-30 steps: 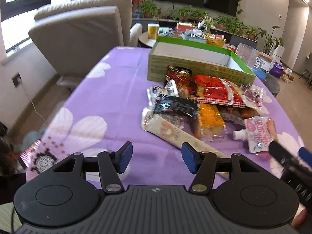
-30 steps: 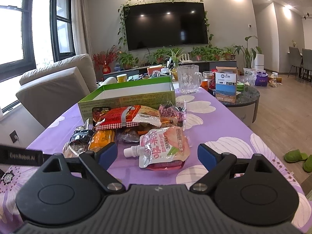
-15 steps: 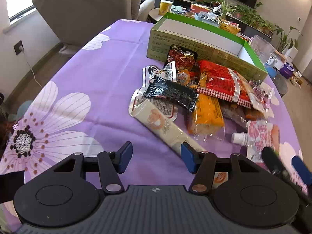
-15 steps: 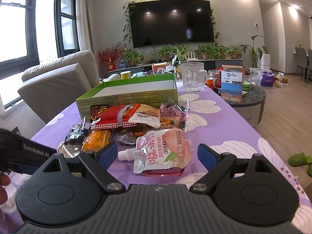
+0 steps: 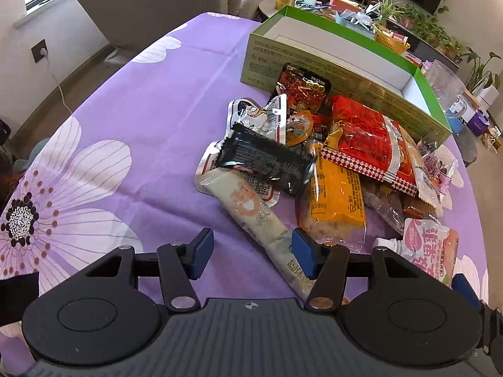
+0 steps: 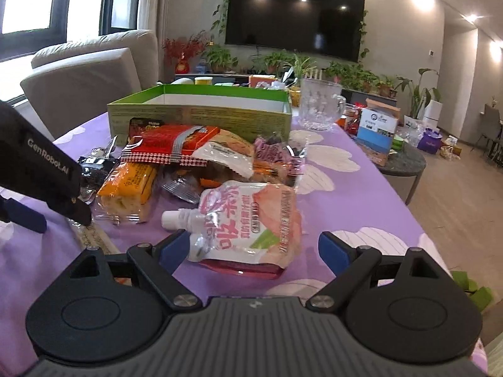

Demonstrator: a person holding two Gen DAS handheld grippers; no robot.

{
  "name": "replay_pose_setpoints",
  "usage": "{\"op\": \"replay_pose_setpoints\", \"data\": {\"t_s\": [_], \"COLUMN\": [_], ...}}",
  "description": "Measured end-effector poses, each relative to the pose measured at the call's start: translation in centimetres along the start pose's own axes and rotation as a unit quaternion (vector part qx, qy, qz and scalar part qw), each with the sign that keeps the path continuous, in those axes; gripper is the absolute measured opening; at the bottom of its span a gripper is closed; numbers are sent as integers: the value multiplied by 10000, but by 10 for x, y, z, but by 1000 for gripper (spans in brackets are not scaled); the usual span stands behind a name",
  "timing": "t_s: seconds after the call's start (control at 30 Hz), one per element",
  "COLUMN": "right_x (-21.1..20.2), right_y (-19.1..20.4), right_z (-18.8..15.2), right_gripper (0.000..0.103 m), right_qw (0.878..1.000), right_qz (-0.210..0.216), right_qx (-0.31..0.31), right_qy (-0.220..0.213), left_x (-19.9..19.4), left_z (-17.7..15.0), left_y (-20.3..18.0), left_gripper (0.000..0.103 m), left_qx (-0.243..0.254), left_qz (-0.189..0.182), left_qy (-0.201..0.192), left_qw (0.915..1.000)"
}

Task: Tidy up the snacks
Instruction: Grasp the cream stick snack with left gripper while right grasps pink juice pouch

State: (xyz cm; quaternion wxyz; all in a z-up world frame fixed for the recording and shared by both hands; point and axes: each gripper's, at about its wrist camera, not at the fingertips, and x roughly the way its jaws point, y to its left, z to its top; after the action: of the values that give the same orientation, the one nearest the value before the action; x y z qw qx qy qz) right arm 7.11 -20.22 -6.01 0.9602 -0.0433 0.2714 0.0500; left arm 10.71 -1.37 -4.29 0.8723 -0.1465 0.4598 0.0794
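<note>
A pile of snack packets lies on the purple flowered tablecloth in front of an open green box (image 5: 330,72) (image 6: 201,119). My left gripper (image 5: 251,253) is open and tilted down over the near end of a long beige stick packet (image 5: 254,213), which runs past its right finger. A black packet (image 5: 267,160), an orange packet (image 5: 336,198) and a red packet (image 5: 371,138) lie beyond. My right gripper (image 6: 254,249) stands open with a pink spouted pouch (image 6: 248,220) (image 5: 430,251) lying on the cloth between its fingers. The left gripper's black body (image 6: 37,169) shows at the left.
A glass mug (image 6: 319,108) stands on the table right of the box. A beige armchair (image 6: 85,81) is at the far left. A round side table (image 6: 402,160) with a blue and white carton (image 6: 377,128) sits to the right, past the table's edge.
The left gripper has come forward and tipped down, so the beige stick packet now reaches its right finger. The right gripper has rolled and closed in on the pink pouch.
</note>
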Motion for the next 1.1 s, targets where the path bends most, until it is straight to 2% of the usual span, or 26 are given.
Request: {"op": "replay_pose_setpoints", "data": {"t_s": [0.07, 0.27, 0.4, 0.5, 0.67, 0.77, 0.9, 0.97, 1.1], "right_x": [3, 17, 26, 30, 29, 29, 22, 18, 7], "right_y": [3, 12, 4, -7, -1, 0, -1, -3, -6], "right_z": [2, 7, 10, 11, 12, 12, 9, 8, 9], "right_gripper": [55, 55, 55, 55, 55, 54, 53, 52, 52], "right_qw": [9999, 9993, 9992, 9977, 9980, 9982, 9987, 9982, 9975], "right_qz": [97, -104, 31, 280, 222, 202, 247, 348, 362], "right_qx": [-62, -249, 7, 331, 267, 258, 281, 382, 580], "right_qy": [83, 249, 404, 530, 528, 512, 356, 317, 194], "left_x": [0, 1, 7, 12, 17, 14, 5, -2, -21], "left_z": [1, 5, 8, 10, 5, 3, 2, -1, -6], "left_y": [1, 6, -5, -15, -30, -27, -16, -15, -12], "left_gripper": [52, 52, 52, 53, 52, 43, 31, 25, 24], "left_qx": [-70, -391, -340, -170, 433, 464, 430, 611, 887], "left_qz": [22, 76, 177, 289, 605, 547, 236, 190, 107], "left_qy": [77, 225, 155, 98, -8, -48, -31, -166, -635], "left_qw": [9999, 9990, 9991, 9994, 9972, 9974, 9988, 9978, 9940]}}
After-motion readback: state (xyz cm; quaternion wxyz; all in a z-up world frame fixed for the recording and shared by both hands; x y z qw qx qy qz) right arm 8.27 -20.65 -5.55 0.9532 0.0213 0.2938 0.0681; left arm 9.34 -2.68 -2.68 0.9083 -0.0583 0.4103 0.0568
